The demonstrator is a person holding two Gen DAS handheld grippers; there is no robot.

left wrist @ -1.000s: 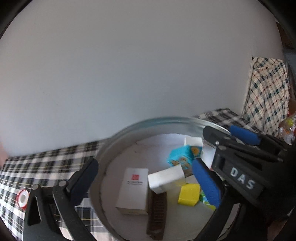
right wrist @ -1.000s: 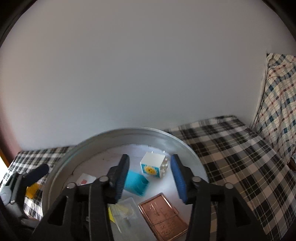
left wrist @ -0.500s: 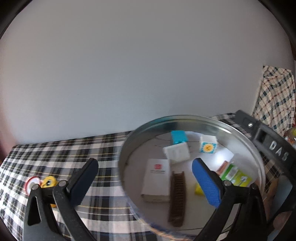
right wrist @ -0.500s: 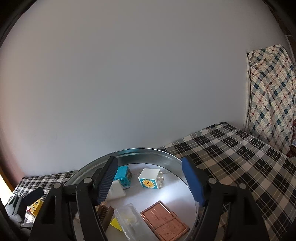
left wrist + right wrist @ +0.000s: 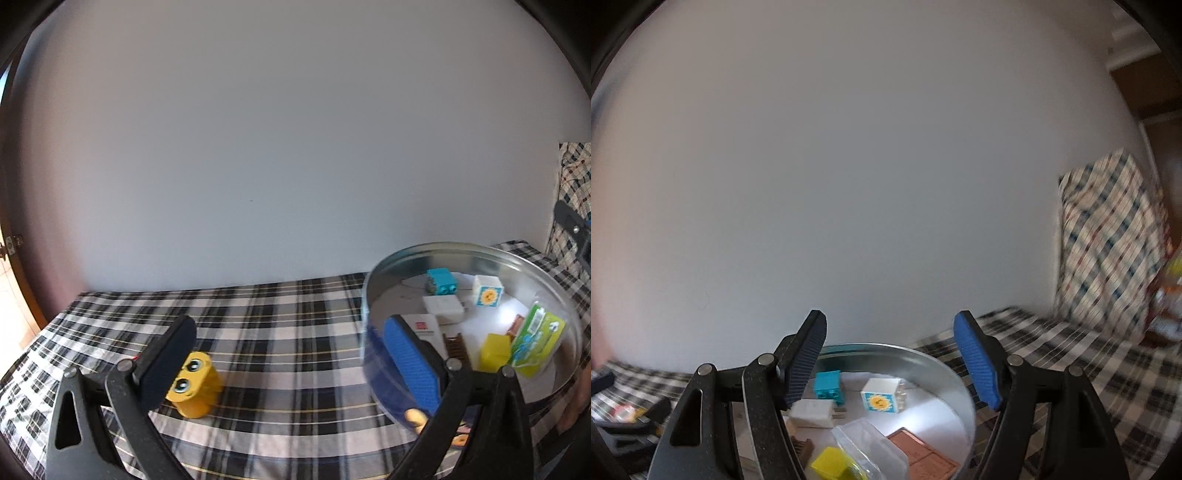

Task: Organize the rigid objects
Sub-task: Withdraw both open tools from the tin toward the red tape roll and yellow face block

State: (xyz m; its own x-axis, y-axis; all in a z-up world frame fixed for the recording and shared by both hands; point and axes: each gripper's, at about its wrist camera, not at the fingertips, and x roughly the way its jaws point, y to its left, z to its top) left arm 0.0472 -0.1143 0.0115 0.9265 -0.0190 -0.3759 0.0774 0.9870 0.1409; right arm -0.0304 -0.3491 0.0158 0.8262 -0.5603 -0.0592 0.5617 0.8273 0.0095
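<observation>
Soft daylight, fisheye-bent dark corners, right view's edges smeared by motion blur.

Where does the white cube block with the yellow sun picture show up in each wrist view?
Left wrist: the white cube block with the yellow sun picture sits far right, at the back of the round metal tin.
Right wrist: lower centre, between the tongs' fingers.
Shared landmark: the teal block beside it.

In the left wrist view, the left finger (image 5: 168, 363) hides part of the yellow block (image 5: 195, 391) on the checked cloth (image 5: 295, 332). The round tin's (image 5: 373, 295) near side is blurred, and the picture's right edge crops a dark object (image 5: 572, 229). In the right wrist view, the picture's bottom edge crops the tin's contents; the hanging cloth (image 5: 1108, 240) is blurred.
</observation>
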